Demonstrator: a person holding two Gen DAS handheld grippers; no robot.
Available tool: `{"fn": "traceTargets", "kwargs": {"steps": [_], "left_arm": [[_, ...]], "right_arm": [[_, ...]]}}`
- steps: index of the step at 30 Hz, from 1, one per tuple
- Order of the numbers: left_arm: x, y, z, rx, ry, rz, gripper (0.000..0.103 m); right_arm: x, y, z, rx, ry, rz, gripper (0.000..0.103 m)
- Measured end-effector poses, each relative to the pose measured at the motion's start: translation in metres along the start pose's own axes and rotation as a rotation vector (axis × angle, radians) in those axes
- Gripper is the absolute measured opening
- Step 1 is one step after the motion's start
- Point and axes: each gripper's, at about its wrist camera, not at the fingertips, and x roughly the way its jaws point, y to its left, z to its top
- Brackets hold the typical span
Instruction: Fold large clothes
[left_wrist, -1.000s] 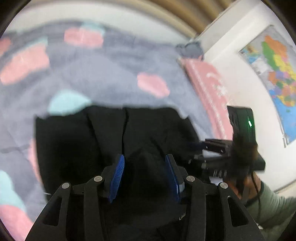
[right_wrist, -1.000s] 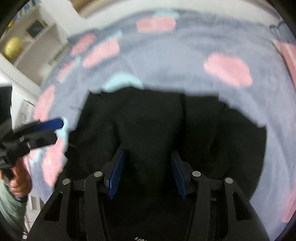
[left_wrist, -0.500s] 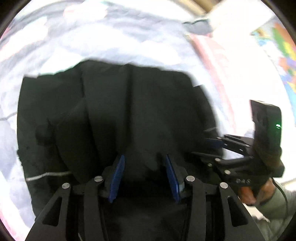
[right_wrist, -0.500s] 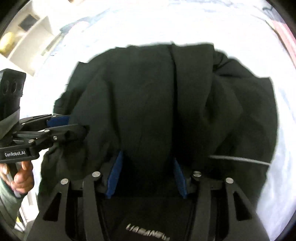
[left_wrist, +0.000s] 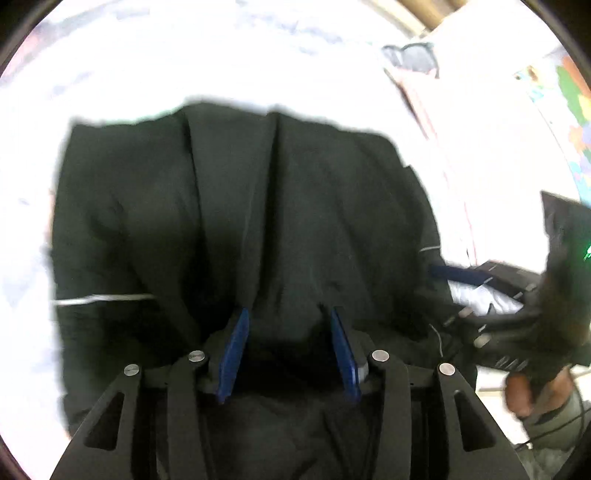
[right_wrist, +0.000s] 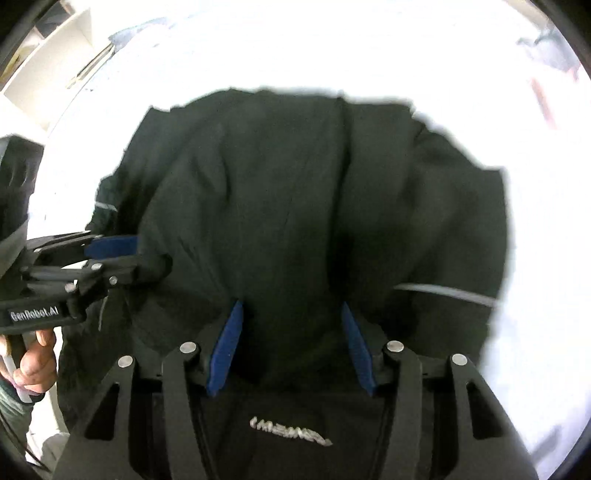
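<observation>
Black garment (left_wrist: 295, 221) bunched ahead, folding unfinished; left gripper (left_wrist: 288, 350) grasps its fabric; right gripper (right_wrist: 291, 343) likewise, jaws opening.

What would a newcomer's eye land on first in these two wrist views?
A big black fabric garment fills the middle of both views, lying on a washed-out white bedspread. Blue-padded black grippers frame it: the left gripper low in its own view, the right gripper likewise.

Black garment (left_wrist: 303, 221), large and soft, bunched in long vertical folds. Lay spread over pale bedding, near edge gathered up. Thin grey stripe (left_wrist: 103, 298) ran along left hem; white lettering (right_wrist: 290, 431) showed on near part.
</observation>
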Motion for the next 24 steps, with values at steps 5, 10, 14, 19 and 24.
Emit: {"fn": "traceTargets", "kwargs": {"steps": [5,10,14,19,24], "left_arm": [[-0.072,-0.024,-0.003,0.029,-0.15,0.081,0.047],[-0.126,-0.053,-0.014,0.059,-0.245,0.25,0.047],[-0.151,-0.078,-0.028,0.112,-0.309,0.353,0.05],[-0.182,-0.1,-0.045,0.15,-0.368,0.39,0.057],[-0.186,-0.111,-0.057,0.196,-0.372,0.396,0.058]], "right_arm": [[-0.099,0.025,0.01,-0.043,-0.172,-0.18,0.065],[-0.164,0.039,0.02,-0.008,-0.258,-0.195,0.076],[-0.213,0.046,0.012,0.027,-0.328,-0.173,0.077],[-0.246,0.053,-0.007,0.068,-0.382,-0.21,0.079],[-0.262,0.045,-0.028,0.103,-0.383,-0.259,0.079]]}}
